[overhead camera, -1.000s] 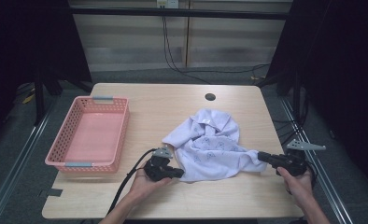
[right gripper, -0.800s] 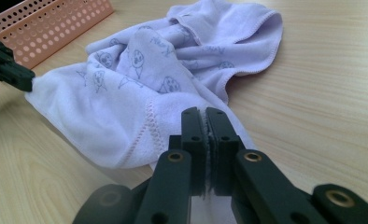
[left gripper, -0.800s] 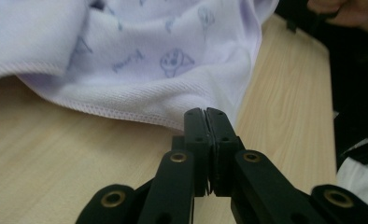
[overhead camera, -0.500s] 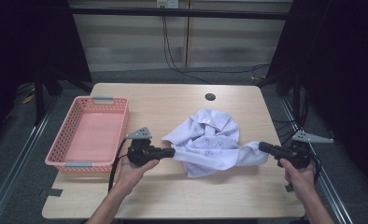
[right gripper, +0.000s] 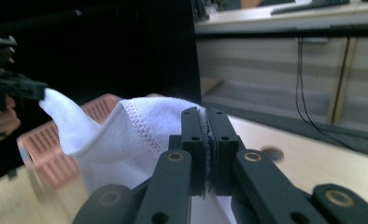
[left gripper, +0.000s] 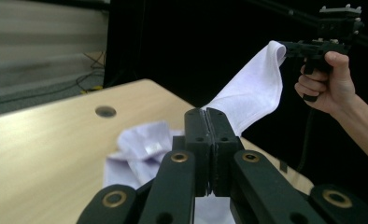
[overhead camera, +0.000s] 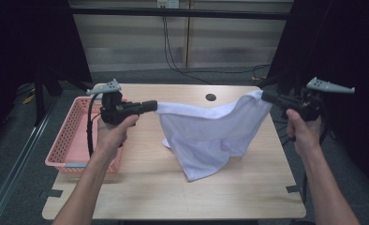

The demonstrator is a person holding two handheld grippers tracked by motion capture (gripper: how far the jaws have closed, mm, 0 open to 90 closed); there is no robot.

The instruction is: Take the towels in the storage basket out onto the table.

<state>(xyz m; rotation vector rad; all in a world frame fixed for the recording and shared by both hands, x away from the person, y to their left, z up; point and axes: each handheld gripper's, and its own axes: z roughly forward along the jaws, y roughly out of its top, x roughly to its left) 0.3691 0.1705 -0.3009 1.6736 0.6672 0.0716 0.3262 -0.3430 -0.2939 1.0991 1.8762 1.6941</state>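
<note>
Within 1 second both hands had risen, the left gripper (overhead camera: pixel 153 106) and right gripper (overhead camera: pixel 266 96) each clamping a corner of the white cloth (overhead camera: pixel 206 136), which now hung spread above the table (overhead camera: pixel 173 187), probably ready for folding.

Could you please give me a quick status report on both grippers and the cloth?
Left gripper shut on white cloth; right gripper shut on opposite corner. Cloth lifted, stretched between them, lower end hanging to the table. Pink basket left, nothing obstructing.

I see white cloth (overhead camera: pixel 206 133) stretched by two top corners, sagging in between; lower edge seems to touch table (overhead camera: pixel 173 197).
</note>
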